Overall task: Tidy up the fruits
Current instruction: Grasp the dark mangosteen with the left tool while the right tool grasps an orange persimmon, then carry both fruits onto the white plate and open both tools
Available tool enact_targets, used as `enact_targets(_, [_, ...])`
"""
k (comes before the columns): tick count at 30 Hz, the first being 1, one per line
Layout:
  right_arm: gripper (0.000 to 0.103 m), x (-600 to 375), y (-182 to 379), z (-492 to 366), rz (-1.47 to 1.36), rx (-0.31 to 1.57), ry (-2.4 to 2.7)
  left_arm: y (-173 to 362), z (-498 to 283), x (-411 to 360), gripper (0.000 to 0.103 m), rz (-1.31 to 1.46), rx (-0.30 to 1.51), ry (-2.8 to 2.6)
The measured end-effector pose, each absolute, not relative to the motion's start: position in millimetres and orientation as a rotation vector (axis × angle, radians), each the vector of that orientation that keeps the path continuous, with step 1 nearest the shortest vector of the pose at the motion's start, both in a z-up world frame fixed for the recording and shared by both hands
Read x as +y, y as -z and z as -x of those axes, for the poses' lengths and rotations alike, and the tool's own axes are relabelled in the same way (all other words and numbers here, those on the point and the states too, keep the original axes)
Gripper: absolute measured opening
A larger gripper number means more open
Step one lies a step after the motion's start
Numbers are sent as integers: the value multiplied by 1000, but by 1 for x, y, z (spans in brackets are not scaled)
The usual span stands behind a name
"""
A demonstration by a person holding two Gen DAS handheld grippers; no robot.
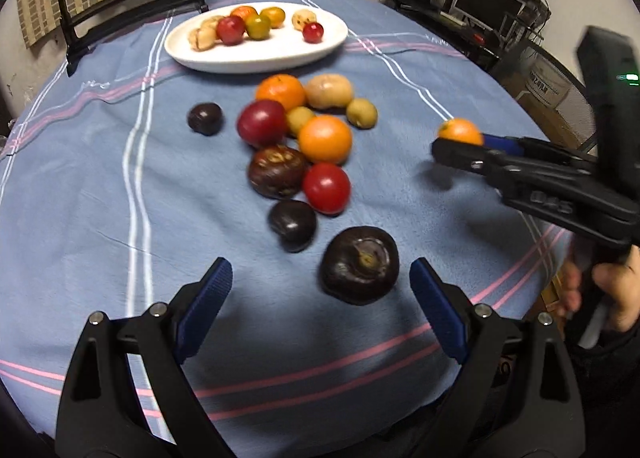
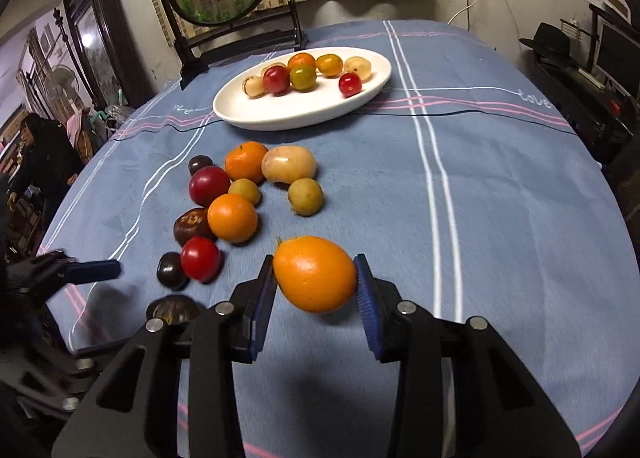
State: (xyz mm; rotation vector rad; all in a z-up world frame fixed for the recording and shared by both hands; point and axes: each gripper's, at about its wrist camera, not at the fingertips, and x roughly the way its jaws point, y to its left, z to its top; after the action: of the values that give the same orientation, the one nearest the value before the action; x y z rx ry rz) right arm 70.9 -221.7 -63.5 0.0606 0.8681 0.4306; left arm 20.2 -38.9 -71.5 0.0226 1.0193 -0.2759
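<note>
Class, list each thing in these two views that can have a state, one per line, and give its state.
Left gripper: open, empty, above the cloth.
Right gripper: shut on the orange fruit, lifted off the cloth.
Plate: upright, partly filled with small fruits.
Loose fruit pile: resting on the tablecloth, not yet sorted.
Dark fruit: on the cloth, near the left gripper's fingers, untouched.

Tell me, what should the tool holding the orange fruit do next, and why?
Probably carry it forward to the white plate and let go there. The right tool is shut on the orange fruit, held above the blue tablecloth, and the plate already has small fruits with bare space at its front. The left tool is open and holds nothing.
</note>
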Motion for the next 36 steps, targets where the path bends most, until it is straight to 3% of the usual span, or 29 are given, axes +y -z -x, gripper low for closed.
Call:
enact_targets(10, [40, -242, 57, -66, -109, 834, -453, 95, -31, -60, 88, -44, 1017, 215])
enact_targets(14, [40, -244, 60, -67, -121, 838, -464, 90, -29, -61, 47, -35, 991, 232])
enact_targets(36, [39, -205, 56, -83, -63, 877, -505, 52, -32, 20, 47, 150, 911, 145])
